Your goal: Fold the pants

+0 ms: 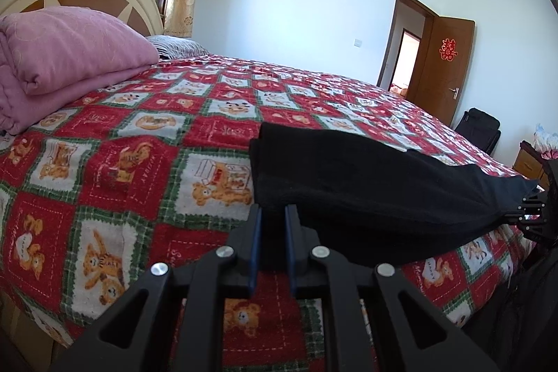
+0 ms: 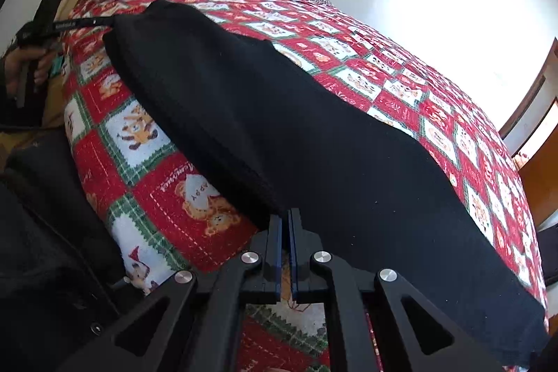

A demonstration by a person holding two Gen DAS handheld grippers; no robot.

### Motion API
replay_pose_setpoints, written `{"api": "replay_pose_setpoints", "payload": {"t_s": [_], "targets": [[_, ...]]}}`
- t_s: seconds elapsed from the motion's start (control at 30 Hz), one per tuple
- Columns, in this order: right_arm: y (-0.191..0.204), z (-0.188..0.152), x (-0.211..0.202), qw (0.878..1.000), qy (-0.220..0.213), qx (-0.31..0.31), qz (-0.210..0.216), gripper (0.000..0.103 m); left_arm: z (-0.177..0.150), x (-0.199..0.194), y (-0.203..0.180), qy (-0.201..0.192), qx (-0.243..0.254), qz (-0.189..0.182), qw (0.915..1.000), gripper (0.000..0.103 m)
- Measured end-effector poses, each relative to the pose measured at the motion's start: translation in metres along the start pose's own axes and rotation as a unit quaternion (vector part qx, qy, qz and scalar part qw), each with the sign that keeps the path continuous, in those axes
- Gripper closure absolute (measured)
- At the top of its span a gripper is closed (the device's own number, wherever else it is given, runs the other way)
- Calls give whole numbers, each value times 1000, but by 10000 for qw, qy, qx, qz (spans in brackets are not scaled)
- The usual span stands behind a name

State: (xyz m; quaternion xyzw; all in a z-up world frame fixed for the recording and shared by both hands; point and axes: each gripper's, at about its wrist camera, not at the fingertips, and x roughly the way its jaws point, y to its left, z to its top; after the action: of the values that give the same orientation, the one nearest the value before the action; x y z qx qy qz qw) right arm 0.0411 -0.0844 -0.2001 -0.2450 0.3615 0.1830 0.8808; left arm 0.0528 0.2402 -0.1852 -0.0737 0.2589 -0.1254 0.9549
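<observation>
At the bottom of the left wrist view, my left gripper (image 1: 273,215) pinches the near edge of the black pants (image 1: 366,187) with a narrow gap. In the right wrist view, my right gripper (image 2: 285,218) is nearly closed on the pants' (image 2: 296,135) edge at lower centre. They stretch across the red checked bedspread (image 1: 139,142), whose bear squares read "HAPPY". Farther off, upper left, lies a pink quilt (image 1: 59,54). At far right, a brown door (image 1: 444,68) carries a red double-happiness character.
</observation>
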Motion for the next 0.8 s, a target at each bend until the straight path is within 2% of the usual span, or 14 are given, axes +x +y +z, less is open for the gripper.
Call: {"api": "replay_pose_setpoints", "payload": {"t_s": [0.07,0.13,0.3,0.4,0.5,0.57,0.63,0.73,0.8], "targets": [[-1,-2,0,10000,29,-44,14,100,-2,-2,1,64,140,47,9999,90],[0,-4,0,9999,87,-73,28,100,-5,-7,6,106,241,288,9992,89],[-1,-5,0,9997,175,-125,90,98,-2,-29,35,-65,-209,669,9975,89],[-5,-5,-4,9996,204,-13,196,95,12,-41,33,-393,-362,657,9964,89],[-14,-4,-9,9988,125,279,387,83,27,-37,10,-521,-177,379,9978,89],[-17,0,-10,9980,43,458,443,73,33,-23,-14,-402,129,223,9989,89],[-17,5,-8,9974,-24,539,478,72,32,-8,-29,-217,358,146,9990,89],[-11,17,-6,9975,-116,484,503,70,22,13,-44,158,576,282,9978,85],[-4,28,-7,9972,-214,378,614,64,15,14,-38,306,444,514,9972,76]]}}
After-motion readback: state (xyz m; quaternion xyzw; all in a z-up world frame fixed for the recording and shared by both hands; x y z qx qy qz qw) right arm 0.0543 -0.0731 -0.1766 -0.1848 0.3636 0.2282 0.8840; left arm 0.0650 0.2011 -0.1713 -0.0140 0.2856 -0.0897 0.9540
